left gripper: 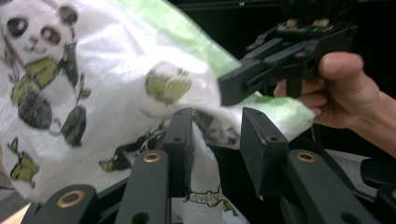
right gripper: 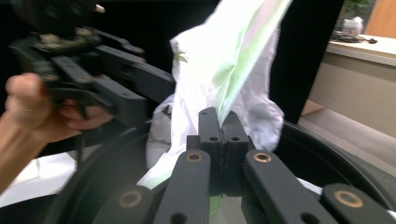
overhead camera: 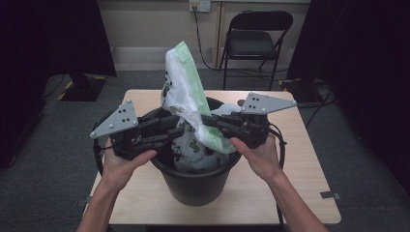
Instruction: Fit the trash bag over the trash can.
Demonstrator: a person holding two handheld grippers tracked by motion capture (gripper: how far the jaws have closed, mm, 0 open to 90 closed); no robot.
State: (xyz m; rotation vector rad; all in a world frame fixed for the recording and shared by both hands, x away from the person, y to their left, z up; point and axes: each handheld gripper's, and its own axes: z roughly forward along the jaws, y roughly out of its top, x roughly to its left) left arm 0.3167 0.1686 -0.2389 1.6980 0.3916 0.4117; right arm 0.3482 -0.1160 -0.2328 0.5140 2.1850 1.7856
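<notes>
A: Where do we stand with the bag [overhead camera: 186,92]?

B: Half in the bin [overhead camera: 198,186] on the table [overhead camera: 309,193], its top standing up above both claws. Our right claw [right gripper: 219,122] is pinched fully closed on a green-edged fold. Our left claw [left gripper: 215,135] has its jaws parted, film lying between them, nothing gripped.

A: How will it handle?

B: We judge it feather-light, limp and slippery; thin film could tear on a hard tug. We'd best take the rim edge just ahead of the left claw, opposite the right one, and spread gently.
</notes>
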